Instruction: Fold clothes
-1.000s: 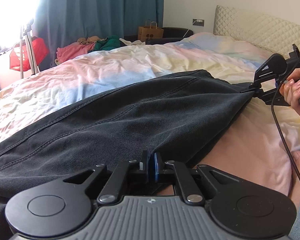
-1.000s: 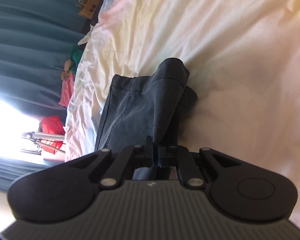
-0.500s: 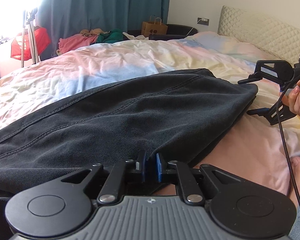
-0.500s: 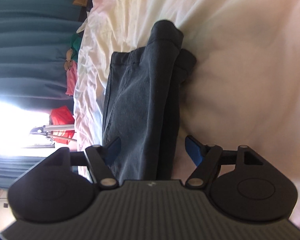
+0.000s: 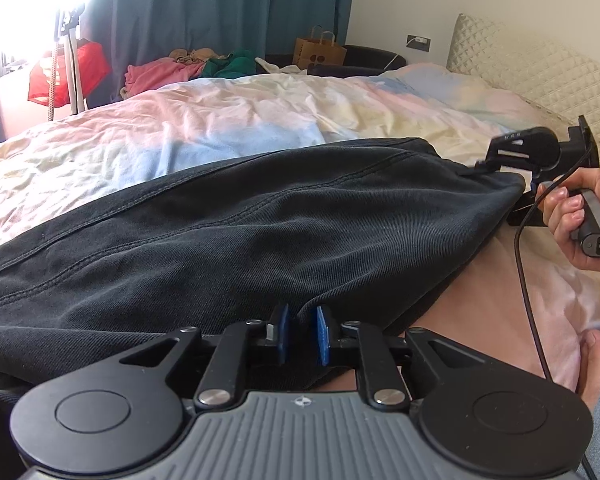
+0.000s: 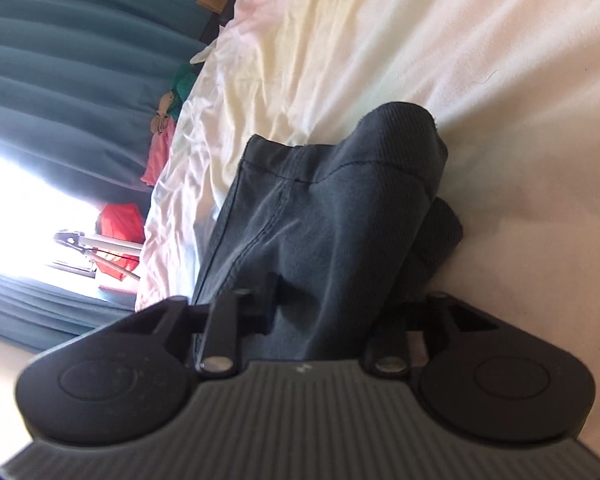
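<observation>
Dark grey jeans (image 5: pixel 260 232) lie across the pastel bedsheet (image 5: pixel 228 120), folded lengthwise. My left gripper (image 5: pixel 300 334) sits at the near edge of the jeans, its blue pads slightly apart with a fold of fabric between them. My right gripper (image 5: pixel 512 184) is at the far right end of the jeans. In the right wrist view the jeans (image 6: pixel 332 216) fill the wide gap between the right gripper's spread fingers (image 6: pixel 340 308); it is open around the fabric's end.
A quilted headboard (image 5: pixel 540 68) stands at the right. A paper bag (image 5: pixel 320 50), a pile of pink and green clothes (image 5: pixel 188 68), a tripod with red cloth (image 5: pixel 70 68) and teal curtains lie beyond the bed.
The right gripper let go of the jeans' end, opened wide and moved back in over it. The left gripper's pads have parted slightly.
</observation>
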### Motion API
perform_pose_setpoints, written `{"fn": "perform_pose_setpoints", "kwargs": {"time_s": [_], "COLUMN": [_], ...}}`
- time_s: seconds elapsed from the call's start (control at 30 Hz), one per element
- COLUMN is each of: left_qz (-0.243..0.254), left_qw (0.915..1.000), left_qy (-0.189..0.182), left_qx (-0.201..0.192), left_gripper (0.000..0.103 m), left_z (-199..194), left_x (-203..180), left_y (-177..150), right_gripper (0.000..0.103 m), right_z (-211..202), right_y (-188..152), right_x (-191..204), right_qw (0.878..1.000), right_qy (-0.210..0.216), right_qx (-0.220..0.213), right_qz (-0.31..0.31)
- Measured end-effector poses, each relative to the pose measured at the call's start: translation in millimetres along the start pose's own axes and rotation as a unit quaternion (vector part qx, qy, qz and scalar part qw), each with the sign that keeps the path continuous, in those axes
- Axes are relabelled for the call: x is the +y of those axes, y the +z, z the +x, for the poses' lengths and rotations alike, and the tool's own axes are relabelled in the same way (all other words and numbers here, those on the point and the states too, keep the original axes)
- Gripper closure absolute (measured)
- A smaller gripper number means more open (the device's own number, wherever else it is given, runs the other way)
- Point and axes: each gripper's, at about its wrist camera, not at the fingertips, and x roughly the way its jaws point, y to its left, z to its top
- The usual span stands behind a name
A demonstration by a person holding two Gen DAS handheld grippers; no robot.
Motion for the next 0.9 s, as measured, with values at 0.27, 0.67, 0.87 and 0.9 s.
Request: {"fn": "perform_pose_setpoints", "kwargs": {"time_s": [0.27, 0.67, 0.87, 0.9], "left_qz": [-0.047, -0.107, -0.139, -0.136], "left_qw": [0.9987, 0.9502, 0.9414, 0.9414], "left_qy": [0.007, 0.293, 0.305, 0.305], "left_qx": [-0.02, -0.009, 0.042, 0.048], "left_gripper": [0.064, 0.043, 0.044, 0.044], "left_z": [-46.7, -94.0, -76.3, -72.5], "left_x": [25.0, 109.6, 132.4, 132.9], "left_y": [16.2, 0.4, -17.0, -19.6], "right_gripper": [0.093, 0.094, 0.093, 0.093], "right_z": [-14.2, -22.6, -25.7, -26.2], "right_y": [0.4, 4.2, 2.6, 1.1], "right_x": [18.8, 26.9, 35.9, 40.8], "right_qw": [0.997, 0.995, 0.994, 0.992], "right_qy": [-0.021, -0.009, -0.008, -0.012], "right_qx": [-0.04, -0.065, -0.076, -0.08], "right_qz": [-0.063, -0.07, -0.081, -0.095]}}
